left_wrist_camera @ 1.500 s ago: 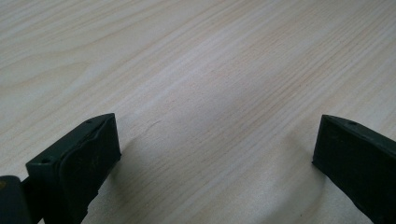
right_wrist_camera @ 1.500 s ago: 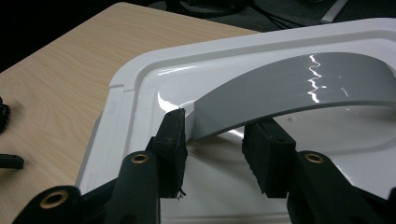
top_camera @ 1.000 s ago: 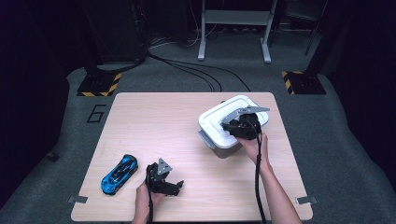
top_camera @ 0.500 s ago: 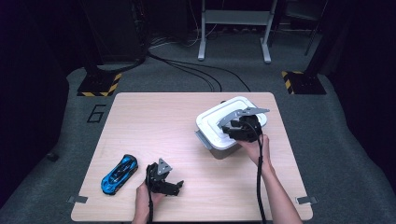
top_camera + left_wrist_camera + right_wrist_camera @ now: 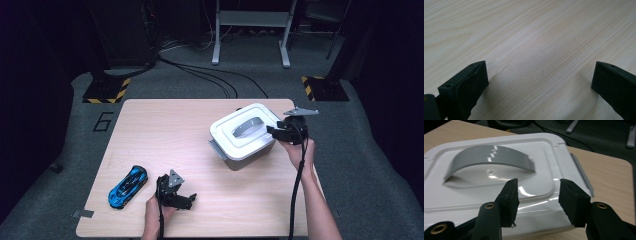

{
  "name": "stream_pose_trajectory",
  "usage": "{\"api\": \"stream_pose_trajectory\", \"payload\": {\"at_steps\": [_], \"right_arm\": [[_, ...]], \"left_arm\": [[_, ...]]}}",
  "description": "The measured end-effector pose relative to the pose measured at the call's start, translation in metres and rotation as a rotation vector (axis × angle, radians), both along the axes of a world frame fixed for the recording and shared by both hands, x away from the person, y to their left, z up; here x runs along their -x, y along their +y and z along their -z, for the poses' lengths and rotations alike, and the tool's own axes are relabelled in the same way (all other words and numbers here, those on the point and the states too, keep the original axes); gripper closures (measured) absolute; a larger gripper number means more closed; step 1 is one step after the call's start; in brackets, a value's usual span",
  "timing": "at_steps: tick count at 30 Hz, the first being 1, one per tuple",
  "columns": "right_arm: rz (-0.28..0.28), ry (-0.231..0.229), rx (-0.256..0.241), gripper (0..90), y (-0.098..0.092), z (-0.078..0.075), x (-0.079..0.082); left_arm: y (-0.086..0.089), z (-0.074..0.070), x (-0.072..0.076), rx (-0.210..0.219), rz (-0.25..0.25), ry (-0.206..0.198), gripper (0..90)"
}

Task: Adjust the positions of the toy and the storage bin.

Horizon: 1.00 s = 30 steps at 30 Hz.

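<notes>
Two grippers, one working: I run through them left to right.
Toy car [image 5: 128, 186]: blue, unmoved at the tabletop's [image 5: 165, 130] near left corner.
Left gripper [image 5: 186, 201]: resting low by the near edge, same spot as a second ago, jaws spread wide over bare wood in the left gripper view [image 5: 536, 82].
Lidded box [image 5: 245, 135]: white, grey arched handle [image 5: 489, 158]; it has slid and turned slightly leftward over the last second.
Right gripper [image 5: 537, 192]: has backed off to the box's right edge, jaws parted, pinching nothing.
Meaning: I judge the repositioning done; the lid handle looks like my next grasp.
</notes>
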State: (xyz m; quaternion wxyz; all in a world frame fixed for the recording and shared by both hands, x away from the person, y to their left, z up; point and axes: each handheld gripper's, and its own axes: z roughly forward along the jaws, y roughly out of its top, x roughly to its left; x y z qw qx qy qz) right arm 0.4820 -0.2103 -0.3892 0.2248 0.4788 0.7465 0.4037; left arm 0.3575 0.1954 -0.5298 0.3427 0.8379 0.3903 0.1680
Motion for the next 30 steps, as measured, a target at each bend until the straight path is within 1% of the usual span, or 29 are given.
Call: {"api": "stream_pose_trajectory", "payload": {"at_steps": [1,2,3,4,5,7,8,9,10,12,13,16,17,19,20,21,25,30], "right_arm": [[0.017,0.001,0.006,50.4,-0.003,0.0,-0.003],[0.055,0.017,0.0,52.6,-0.01,0.002,-0.009],[0.055,0.017,0.0,52.6,-0.01,0.002,-0.009],[0.067,0.024,-0.006,53.9,-0.014,0.003,-0.011],[0.082,0.035,-0.022,55.9,-0.019,0.005,-0.017],[0.085,0.031,-0.029,56.5,-0.021,0.006,-0.019],[0.09,0.041,-0.04,57.7,-0.023,0.005,-0.024],[0.09,0.041,-0.04,57.7,-0.023,0.005,-0.024],[0.093,0.041,-0.027,57.6,-0.024,0.005,-0.028],[0.092,0.039,-0.022,57.7,-0.023,0.005,-0.03],[0.097,0.038,-0.01,57.9,-0.022,0.007,-0.034],[0.096,0.041,0.005,58.2,-0.021,0.01,-0.038],[0.098,0.05,-0.011,58.7,-0.021,0.012,-0.04],[0.106,0.046,-0.032,61.9,-0.022,0.014,-0.041],[0.106,0.046,-0.032,61.9,-0.022,0.014,-0.041],[0.102,0.039,-0.034,64.4,-0.023,0.014,-0.043],[0.09,0.042,-0.043,64.8,-0.023,0.014,-0.044],[0.063,0.031,-0.063,65.4,-0.017,0.017,-0.044]], "left_arm": [[0.0,0.0,0.0,-0.001,0.0,0.0,0.6],[0.0,0.0,0.0,0.0,0.0,0.0,0.6],[0.0,0.0,0.0,0.0,0.0,0.0,0.6],[0.0,0.0,0.0,-0.001,0.0,0.0,0.6],[0.0,0.0,0.0,-0.001,0.0,0.0,0.6],[0.0,0.0,0.0,-0.001,0.0,0.0,0.6],[0.0,0.0,0.0,0.0,0.0,0.0,0.6],[0.0,0.0,0.0,0.0,0.0,0.0,0.6],[0.0,0.0,0.0,0.0,0.0,0.0,0.6],[0.0,0.0,0.0,-0.001,0.0,0.0,0.6],[0.0,0.0,0.0,0.0,0.0,0.0,0.6],[0.0,0.0,0.0,-0.001,0.0,-0.001,0.6],[0.0,0.0,0.0,0.001,0.0,0.0,0.6],[0.0,0.0,0.0,0.001,0.0,0.0,0.6],[0.0,0.0,0.0,0.001,0.001,0.0,0.6],[0.0,0.0,0.0,0.0,0.001,0.0,0.6],[0.0,0.0,0.0,0.001,0.001,0.0,0.6],[0.0,0.0,0.0,0.001,0.001,0.0,0.6]]}}
